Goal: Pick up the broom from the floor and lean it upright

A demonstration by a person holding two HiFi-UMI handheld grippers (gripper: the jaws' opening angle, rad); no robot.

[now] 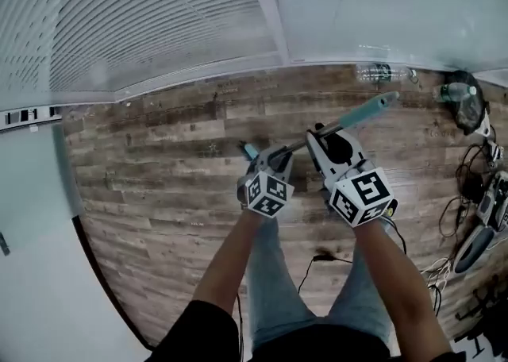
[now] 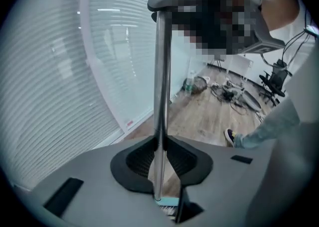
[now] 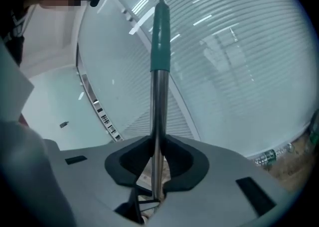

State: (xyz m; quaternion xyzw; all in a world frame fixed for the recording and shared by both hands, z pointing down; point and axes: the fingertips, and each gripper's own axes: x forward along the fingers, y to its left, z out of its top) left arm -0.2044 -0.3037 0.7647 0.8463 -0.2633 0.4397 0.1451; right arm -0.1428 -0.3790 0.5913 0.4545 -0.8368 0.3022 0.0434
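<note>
The broom is off the floor and held slanting in front of the person. Its metal handle (image 1: 305, 140) ends in a teal grip (image 1: 373, 108) at the upper right. My left gripper (image 1: 274, 155) is shut on the handle low down, just above the teal collar (image 2: 167, 201) where bristles begin. My right gripper (image 1: 325, 140) is shut on the handle further up. In the left gripper view the shaft (image 2: 160, 81) rises straight from between the pads. In the right gripper view the shaft (image 3: 158, 106) carries the teal grip (image 3: 160, 37) at its top. Most of the broom head is hidden.
A glass wall with white blinds (image 1: 159, 27) runs along the far side of the wood floor (image 1: 159, 170). A water bottle (image 1: 383, 73) and a dark bag (image 1: 464, 98) lie by the wall. Cables and gear (image 1: 480, 217) crowd the right; a black cord (image 1: 321, 259) lies near the person's legs.
</note>
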